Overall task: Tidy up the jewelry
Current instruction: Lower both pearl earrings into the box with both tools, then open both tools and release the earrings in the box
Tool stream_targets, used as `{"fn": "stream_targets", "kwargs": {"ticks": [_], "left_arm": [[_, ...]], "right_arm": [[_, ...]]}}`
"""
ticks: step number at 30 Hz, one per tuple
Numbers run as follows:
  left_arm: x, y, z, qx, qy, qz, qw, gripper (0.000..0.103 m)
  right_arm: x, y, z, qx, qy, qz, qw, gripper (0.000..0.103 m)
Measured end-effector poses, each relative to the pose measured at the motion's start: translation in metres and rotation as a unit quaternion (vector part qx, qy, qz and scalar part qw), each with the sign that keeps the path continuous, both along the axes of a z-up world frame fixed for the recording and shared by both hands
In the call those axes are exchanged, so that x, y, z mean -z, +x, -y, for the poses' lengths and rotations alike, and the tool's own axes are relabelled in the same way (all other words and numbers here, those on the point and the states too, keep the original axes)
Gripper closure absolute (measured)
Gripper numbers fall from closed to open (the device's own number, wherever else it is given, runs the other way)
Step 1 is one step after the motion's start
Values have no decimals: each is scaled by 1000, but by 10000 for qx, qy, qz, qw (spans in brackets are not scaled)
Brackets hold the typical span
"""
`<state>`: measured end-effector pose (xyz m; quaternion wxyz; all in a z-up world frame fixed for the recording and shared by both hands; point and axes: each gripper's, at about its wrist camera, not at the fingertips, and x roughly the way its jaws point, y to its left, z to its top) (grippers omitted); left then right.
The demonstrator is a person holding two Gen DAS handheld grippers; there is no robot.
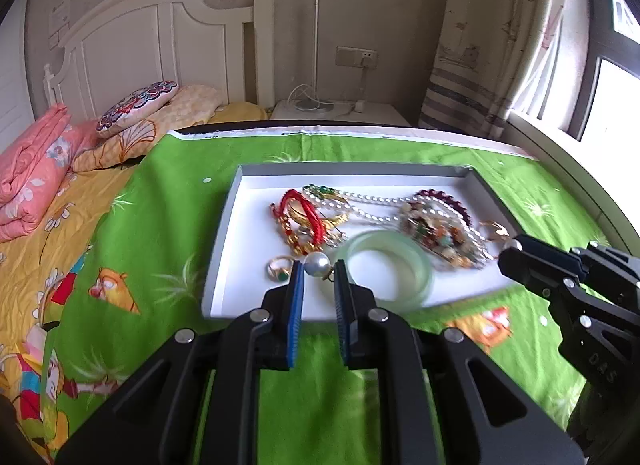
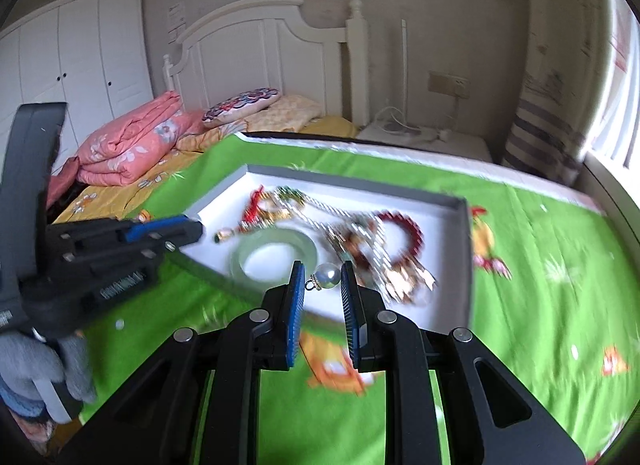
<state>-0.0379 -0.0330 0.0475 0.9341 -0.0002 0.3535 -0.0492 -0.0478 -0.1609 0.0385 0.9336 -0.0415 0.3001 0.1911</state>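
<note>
A shallow white tray (image 1: pixel 224 241) lies on a green cartoon cloth and holds jewelry: a red cord bracelet (image 1: pixel 304 213), a pearl necklace (image 1: pixel 372 201), a beaded pile (image 1: pixel 440 233), a gold ring (image 1: pixel 280 267) and a pale green jade bangle (image 1: pixel 390 269). My left gripper (image 1: pixel 318 267) is shut on a pearl earring (image 1: pixel 317 263) over the tray's front edge. My right gripper (image 2: pixel 322 275) is shut on a second pearl earring (image 2: pixel 327 276) above the tray (image 2: pixel 464 265), right of the bangle (image 2: pixel 276 255). The right gripper also shows in the left wrist view (image 1: pixel 510 253), the left gripper in the right wrist view (image 2: pixel 192 231).
The green cloth (image 1: pixel 168 193) covers a table beside a bed with a yellow sheet (image 1: pixel 60 217), a folded pink quilt (image 1: pixel 32 169) and pillows. A white nightstand (image 1: pixel 340 111) with cables stands behind. A curtain and window are at the right.
</note>
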Motion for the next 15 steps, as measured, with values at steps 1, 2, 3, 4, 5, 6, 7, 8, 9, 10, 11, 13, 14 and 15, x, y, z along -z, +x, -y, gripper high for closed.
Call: {"fn": "stream_targets", "kwargs": {"ticks": [1,2,3,4,5,6,7,8,9,10,11,13,14,15], "left_arm": [[1,5,-1,-28,4,-10,10000,88],[3,9,-2,-49,8,-18,10000,88],[4,11,-3,-59,8,-21,10000,88],[5,15,-4,-74,5,-23,10000,88],[6,16,-4,-90,2,-17,10000,88],[7,17,-5,-128,-2,16,9999,88],[7,18,-6,-159,21,39,9999,82],[8,18,-6,-187,59,66,9998,77],[8,18,-6,-212,82,101,9997,62],[8,17,-6,-244,101,157,9995,46],[7,16,-6,-288,123,233,9992,40],[5,13,-7,-416,199,414,9981,26],[4,12,-9,-429,183,470,9978,23],[2,10,-10,-440,133,557,9974,17]], "right_arm": [[-1,4,-4,-25,-36,7,10000,84],[-1,9,-9,-54,-77,-2,10000,84],[0,13,-13,-83,-103,-13,9999,84],[1,17,-17,-116,-111,-17,9999,84],[2,20,-19,-140,-99,-21,9999,83],[3,23,-20,-126,-92,-38,9999,81],[3,26,-20,-96,-64,-65,9999,76],[4,27,-19,-86,-19,-78,9999,71],[4,27,-18,-85,46,-84,9999,68],[5,27,-17,-78,96,-77,9999,59],[6,26,-17,-62,110,-64,9999,50],[7,24,-15,-14,153,-55,9999,48],[9,23,-13,19,176,-61,9998,47],[9,21,-11,77,186,-41,9998,45]]}}
